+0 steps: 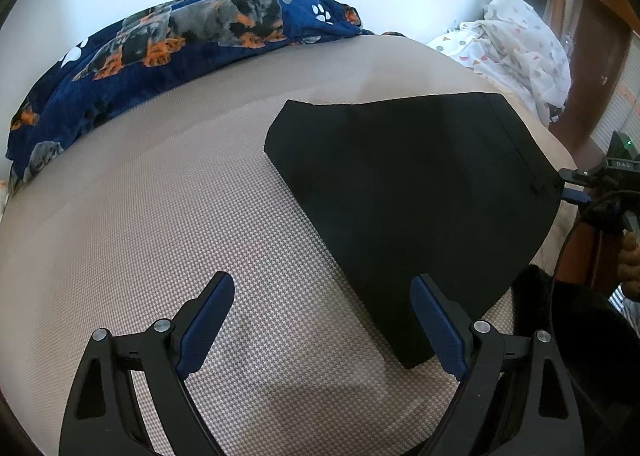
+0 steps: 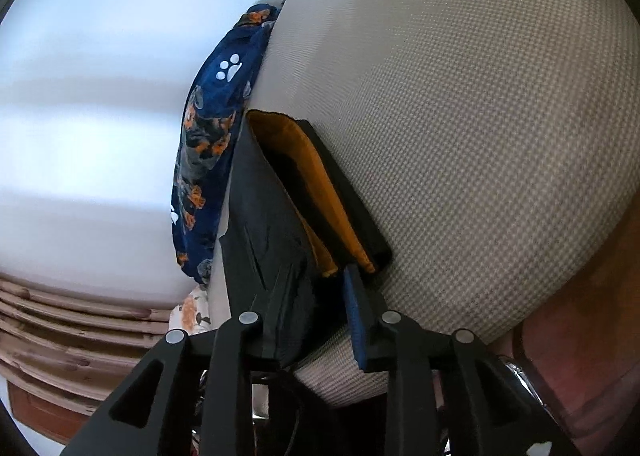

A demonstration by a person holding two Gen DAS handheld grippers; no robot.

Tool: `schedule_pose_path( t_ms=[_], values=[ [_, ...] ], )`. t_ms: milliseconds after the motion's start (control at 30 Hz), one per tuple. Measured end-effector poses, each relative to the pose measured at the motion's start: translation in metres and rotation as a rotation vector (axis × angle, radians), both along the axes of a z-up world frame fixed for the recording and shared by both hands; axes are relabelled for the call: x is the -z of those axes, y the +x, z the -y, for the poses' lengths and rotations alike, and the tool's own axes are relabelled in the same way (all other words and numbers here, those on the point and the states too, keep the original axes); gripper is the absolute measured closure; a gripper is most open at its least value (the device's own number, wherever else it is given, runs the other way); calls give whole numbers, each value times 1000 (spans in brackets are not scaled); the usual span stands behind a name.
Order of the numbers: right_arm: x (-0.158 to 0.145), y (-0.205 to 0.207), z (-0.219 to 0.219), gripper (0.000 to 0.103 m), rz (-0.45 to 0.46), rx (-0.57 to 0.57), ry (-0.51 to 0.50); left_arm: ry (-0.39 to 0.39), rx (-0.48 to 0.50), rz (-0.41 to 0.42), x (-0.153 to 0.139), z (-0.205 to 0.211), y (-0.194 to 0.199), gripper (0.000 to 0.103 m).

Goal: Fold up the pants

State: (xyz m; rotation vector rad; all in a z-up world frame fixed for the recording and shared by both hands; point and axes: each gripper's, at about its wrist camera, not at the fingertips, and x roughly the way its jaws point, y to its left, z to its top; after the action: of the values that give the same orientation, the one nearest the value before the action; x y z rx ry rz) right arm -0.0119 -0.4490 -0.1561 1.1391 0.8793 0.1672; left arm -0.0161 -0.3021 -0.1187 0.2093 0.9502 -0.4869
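Observation:
Black pants point(image 1: 408, 192) lie folded flat on the beige mattress point(image 1: 160, 216), running from the middle toward the right edge. My left gripper point(image 1: 322, 320) is open and empty, just above the mattress at the near end of the pants; its right finger point(image 1: 438, 324) is next to the pants' narrow end. My right gripper point(image 1: 568, 186) is at the pants' right corner. In the right wrist view that gripper point(image 2: 320, 296) is shut on the pants point(image 2: 272, 224), lifting the top layer so the orange lining point(image 2: 312, 176) shows.
A navy dog-print blanket point(image 1: 160, 52) lies along the far side of the mattress, against a white wall. A white patterned sheet point(image 1: 516, 44) is heaped at the far right. Wooden furniture point(image 1: 600, 36) stands beyond the right edge.

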Motion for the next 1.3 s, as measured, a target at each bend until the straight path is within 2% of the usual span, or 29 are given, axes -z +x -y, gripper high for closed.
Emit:
schedule_pose_path(
  t_ms=[233,333,400,500,567,667,767,1000,1100,1267,1300],
  values=[
    [0,-1,2,79,10,-7,0,-6,-12,-1,0,-3,1,14],
    [-11,-5,10,67,25,-6,-53,-7,-10,5,-2,-3,0,13],
    [-24,-2,13,43,51,-34,-88,-13,-10,10,-3,-3,0,13],
    [-37,11,12,41,66,-101,-158,-37,-15,-10,-2,-6,4,13],
    [-36,24,14,41,54,-143,-197,-70,-22,-36,-1,-11,7,13],
    [-19,43,20,41,45,-203,-140,-130,-33,-76,1,-20,12,13],
    [-7,56,21,41,18,-250,-140,-192,-34,-131,5,-29,21,13],
    [0,81,12,41,-24,-421,-200,-388,-10,-345,27,-44,50,13],
    [2,91,8,40,-33,-499,-185,-437,29,-413,37,-42,60,13],
    [3,103,10,32,-37,-628,-148,-537,100,-506,46,-37,71,13],
    [3,105,10,32,-39,-649,-145,-583,130,-565,51,-34,77,13]
  ],
)
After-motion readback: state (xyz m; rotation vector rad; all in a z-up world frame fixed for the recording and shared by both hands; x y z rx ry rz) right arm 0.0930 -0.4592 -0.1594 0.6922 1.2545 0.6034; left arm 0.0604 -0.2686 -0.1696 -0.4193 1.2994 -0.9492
